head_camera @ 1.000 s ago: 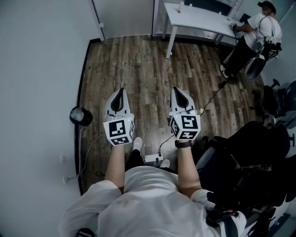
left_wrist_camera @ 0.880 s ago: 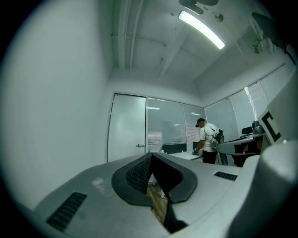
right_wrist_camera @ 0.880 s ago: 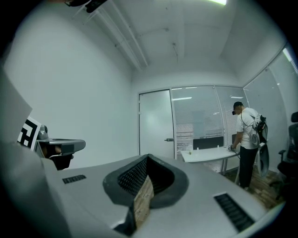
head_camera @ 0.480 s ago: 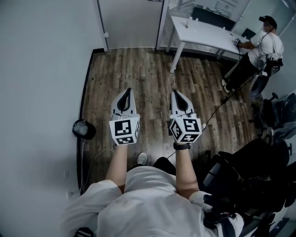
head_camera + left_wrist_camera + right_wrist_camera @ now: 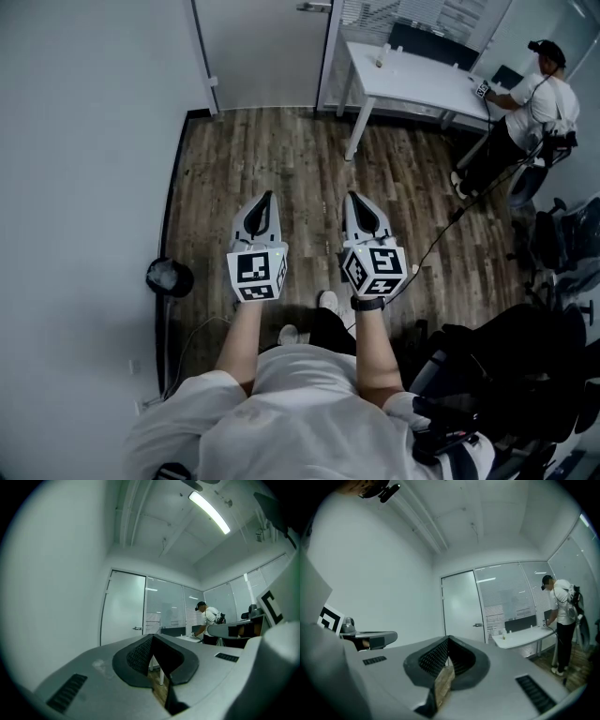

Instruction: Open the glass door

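With the left hand-held gripper [image 5: 267,197] and the right hand-held gripper [image 5: 352,197] both pressed together and empty, the glass door [image 5: 262,52] stands well apart at the far end, and closed jaws would likely bump or slip off its handle [image 5: 314,7] unless one spreads first

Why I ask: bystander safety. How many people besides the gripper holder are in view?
1. A person stands at the white table at the far right; others may be hidden.
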### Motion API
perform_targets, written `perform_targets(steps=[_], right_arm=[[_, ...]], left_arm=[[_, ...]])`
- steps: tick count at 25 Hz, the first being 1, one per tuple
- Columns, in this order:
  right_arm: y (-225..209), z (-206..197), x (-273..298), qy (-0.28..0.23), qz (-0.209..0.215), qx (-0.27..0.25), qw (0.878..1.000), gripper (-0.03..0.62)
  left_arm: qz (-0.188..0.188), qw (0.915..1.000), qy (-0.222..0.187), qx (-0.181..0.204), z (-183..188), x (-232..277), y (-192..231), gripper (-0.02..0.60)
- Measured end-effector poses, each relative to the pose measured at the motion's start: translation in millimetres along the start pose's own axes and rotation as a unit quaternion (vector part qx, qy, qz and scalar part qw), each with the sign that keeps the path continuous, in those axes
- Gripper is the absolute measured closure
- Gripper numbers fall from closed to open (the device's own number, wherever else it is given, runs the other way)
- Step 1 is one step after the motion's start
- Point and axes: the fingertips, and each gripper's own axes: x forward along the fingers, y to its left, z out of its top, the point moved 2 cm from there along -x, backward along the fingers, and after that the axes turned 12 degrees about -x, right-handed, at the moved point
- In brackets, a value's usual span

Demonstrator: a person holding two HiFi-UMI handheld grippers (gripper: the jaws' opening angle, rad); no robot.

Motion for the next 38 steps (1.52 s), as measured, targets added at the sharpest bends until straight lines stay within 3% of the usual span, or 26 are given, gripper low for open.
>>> perform_targets(steps=[13,22,29,33,38], right_arm=[[-135.7,25.0,135.5,-0.045,0.053,-0.020,0.997,0.592],[-189.5,15.0,181.5,-0.053,0.093,-0.001,0.994,0.592],[-209.7,-1.4,238.4,-0.040,0.097,0.011,0.994,0.592],[-224.6,-10.4,300.0,-0.031,0.085,0.016,0.996,0.592],[-229.0,-6.6,378.0,-0.020,0.098,0.069,0.993,0.592]], left_arm=[[0.015,0.9997,-0.021,0.005,4.1,185.3,-49.7,0.580],[0.039,0.9990,-0.018,0.011,-3.2,254.6,-71.5,0.580],[0.043,0.9990,-0.001,0.010,-13.0,312.6,-49.2,0.580],[0.027,0.9996,0.004,0.005,-16.2,370.8,-21.2,0.580],[0.002,1.0000,0.001,-0.008,-0.7,443.6,13.9,0.580]])
